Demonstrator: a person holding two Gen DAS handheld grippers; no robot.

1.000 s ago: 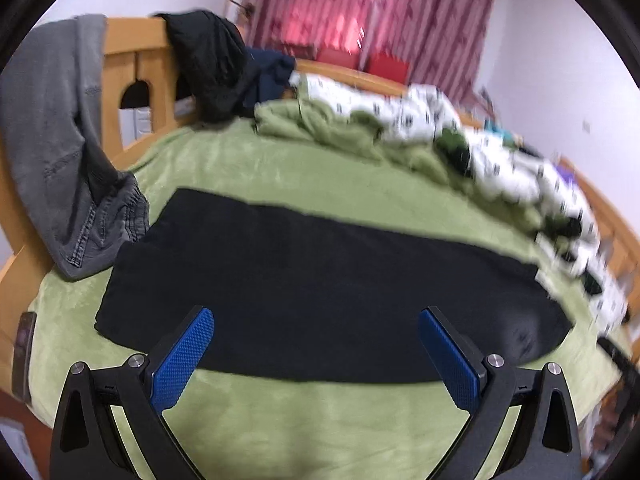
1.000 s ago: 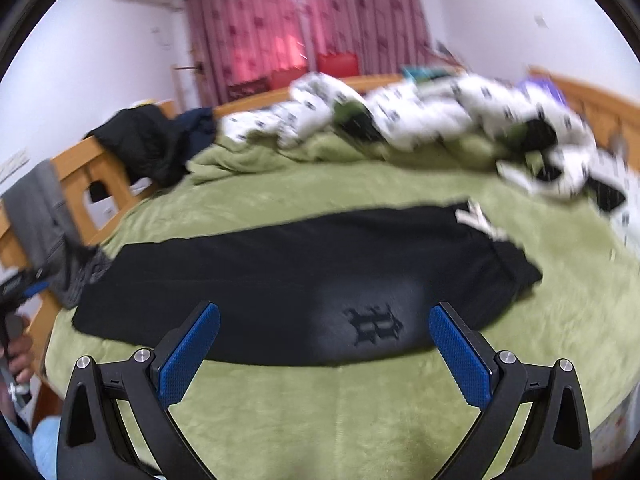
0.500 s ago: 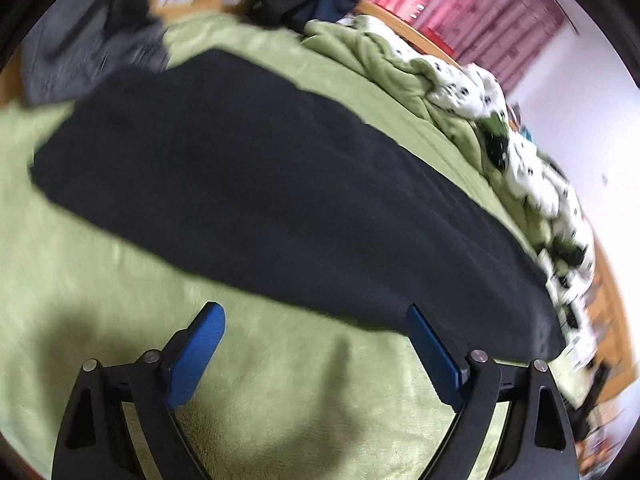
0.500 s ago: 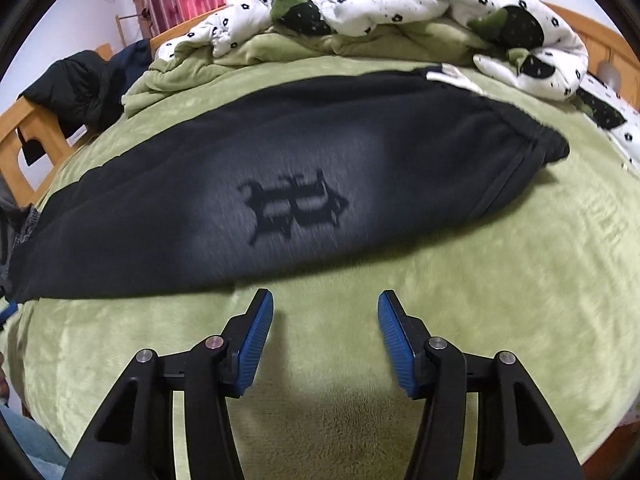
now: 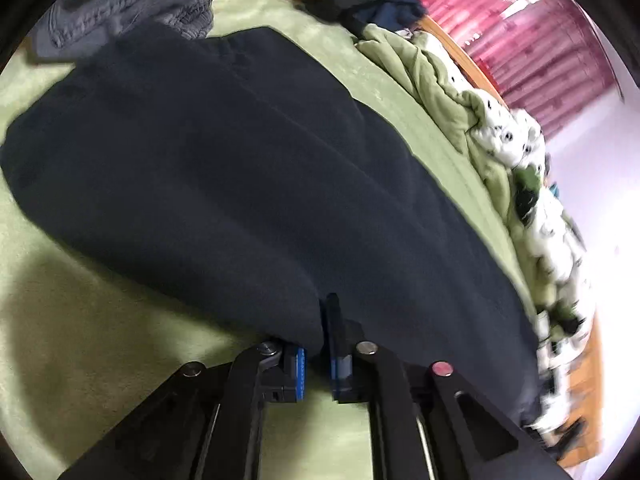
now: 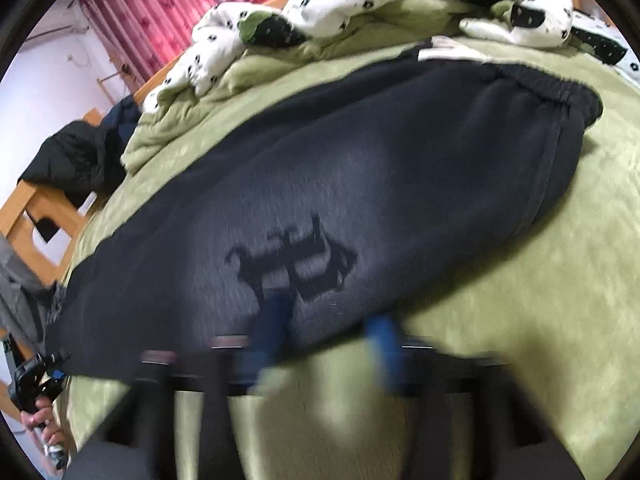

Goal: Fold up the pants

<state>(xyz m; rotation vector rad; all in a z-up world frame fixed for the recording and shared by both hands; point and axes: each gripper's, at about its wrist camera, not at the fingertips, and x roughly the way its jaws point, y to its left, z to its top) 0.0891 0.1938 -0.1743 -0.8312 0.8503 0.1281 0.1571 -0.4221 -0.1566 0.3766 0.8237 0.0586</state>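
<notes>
Black fleece pants [image 5: 248,184] lie flat and lengthwise on the green blanket [image 5: 100,340], waistband toward the right gripper's side, logo print [image 6: 296,260] facing up.

Left gripper [image 5: 320,340]: jaws drawn together on the near hem of the fabric; a fold of black cloth sits pinched between the blue pads [image 5: 334,332]. Grip looks shallow, taken right at the edge.

Right gripper [image 6: 328,332]: heavily motion-blurred. Jaws closing, narrow gap remaining; the pants' near edge appears to lie between the pads, just below the logo. Whether the pads already press the cloth cannot be told.

Step judged: both grippers taking the near long edge, presumably to carry it across for a lengthwise fold.

Risks from here:
- Left pinch may hold only the top layer, so the lower leg stays behind and the fold comes out uneven.
- Blanket pile sits directly under the hem; either claw could catch it and drag the bedding up.
- If the right claw closes short of the edge, one side lifts alone and the garment skews.
- Rumpled quilt [image 6: 320,4] lies near the far edge; the folded edge could land on it.
</notes>
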